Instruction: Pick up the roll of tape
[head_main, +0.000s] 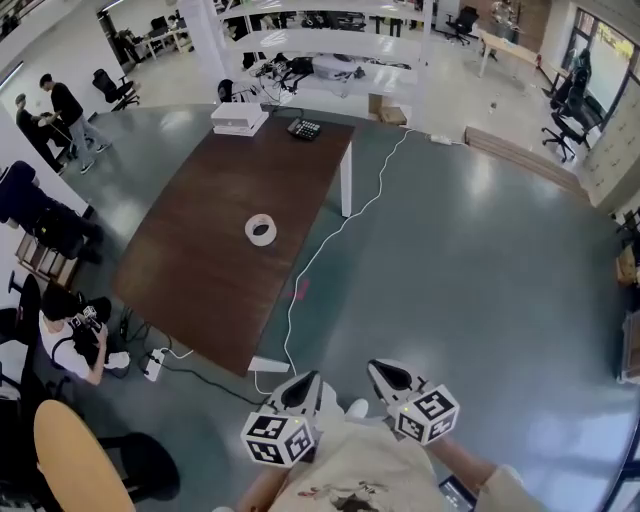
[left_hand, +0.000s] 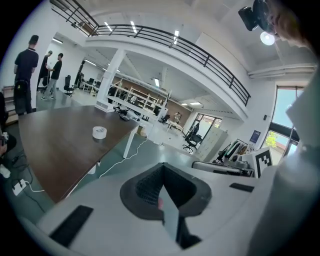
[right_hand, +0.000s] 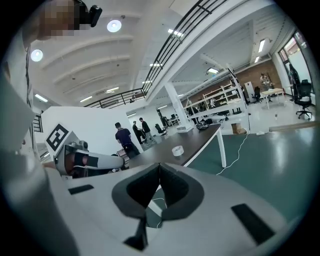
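A white roll of tape (head_main: 261, 229) lies flat near the middle of the long brown table (head_main: 210, 270). It shows small and far off as the tape (left_hand: 99, 132) in the left gripper view and the tape (right_hand: 177, 150) in the right gripper view. My left gripper (head_main: 300, 388) and right gripper (head_main: 386, 377) hang close to my body over the floor, well short of the table's near end. Both have their jaws shut with nothing between them. The left gripper (left_hand: 161, 167) and right gripper (right_hand: 159, 167) point toward the table.
A white box (head_main: 239, 118) and a black desk phone (head_main: 304, 128) sit at the table's far end. A white cable (head_main: 330, 240) runs across the green floor along the table's right side. A person (head_main: 70, 335) crouches at the left by a power strip (head_main: 153, 364). An orange chair (head_main: 75, 455) stands at the lower left.
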